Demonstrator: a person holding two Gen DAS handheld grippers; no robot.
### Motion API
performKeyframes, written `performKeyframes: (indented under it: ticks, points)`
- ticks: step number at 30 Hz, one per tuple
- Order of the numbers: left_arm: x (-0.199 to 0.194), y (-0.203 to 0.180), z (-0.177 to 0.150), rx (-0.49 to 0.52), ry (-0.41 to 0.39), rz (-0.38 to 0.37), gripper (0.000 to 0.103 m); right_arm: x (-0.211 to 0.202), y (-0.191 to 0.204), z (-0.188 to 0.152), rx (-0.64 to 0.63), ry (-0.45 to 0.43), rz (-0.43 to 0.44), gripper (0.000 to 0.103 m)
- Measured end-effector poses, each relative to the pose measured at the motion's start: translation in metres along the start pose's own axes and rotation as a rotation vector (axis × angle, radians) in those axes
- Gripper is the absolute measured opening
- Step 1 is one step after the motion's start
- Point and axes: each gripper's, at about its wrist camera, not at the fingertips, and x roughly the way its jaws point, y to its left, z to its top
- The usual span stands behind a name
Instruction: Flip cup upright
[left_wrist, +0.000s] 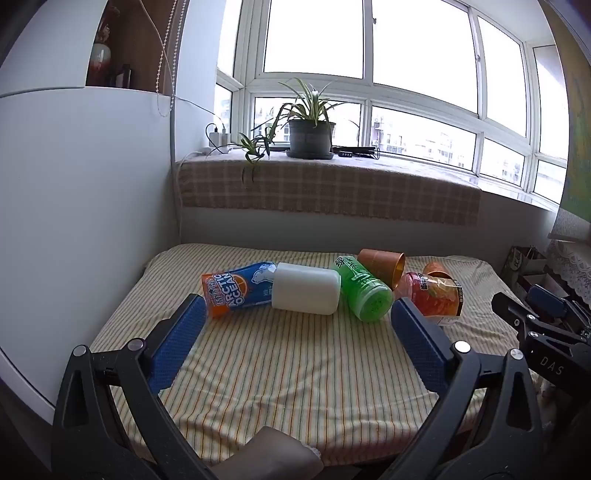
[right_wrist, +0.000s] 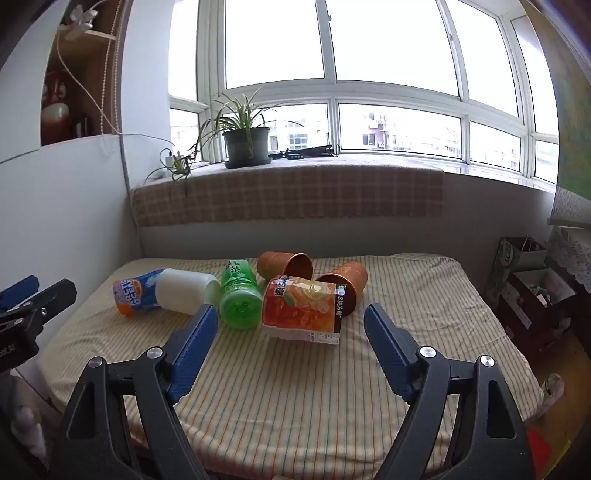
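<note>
Several containers lie on their sides in a row on the striped cloth. A blue and orange Arctic Ocean bottle (left_wrist: 236, 290) (right_wrist: 136, 291), a white cup (left_wrist: 306, 288) (right_wrist: 184, 291), a green bottle (left_wrist: 364, 290) (right_wrist: 239, 295), a red-orange bottle (left_wrist: 434, 293) (right_wrist: 303, 310) and two brown cups (left_wrist: 382, 266) (right_wrist: 284, 264) (right_wrist: 347, 282). My left gripper (left_wrist: 297, 308) is open and empty, just in front of the white cup. My right gripper (right_wrist: 290, 314) is open and empty, in front of the red-orange bottle.
The striped cloth (left_wrist: 295, 369) (right_wrist: 295, 387) covers a low table against a white wall (left_wrist: 92, 203). A checked cloth sill (left_wrist: 328, 188) with a potted plant (left_wrist: 310, 136) is behind. Boxes and bags (right_wrist: 532, 288) stand on the right.
</note>
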Motion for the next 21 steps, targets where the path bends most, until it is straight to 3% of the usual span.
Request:
performKeyframes:
  ticks: [21]
  points:
    - [0.015, -0.002, -0.002, 0.017, 0.040, 0.008, 0.102, 0.004, -0.006, 0.001, 0.016, -0.013, -0.002, 0.081]
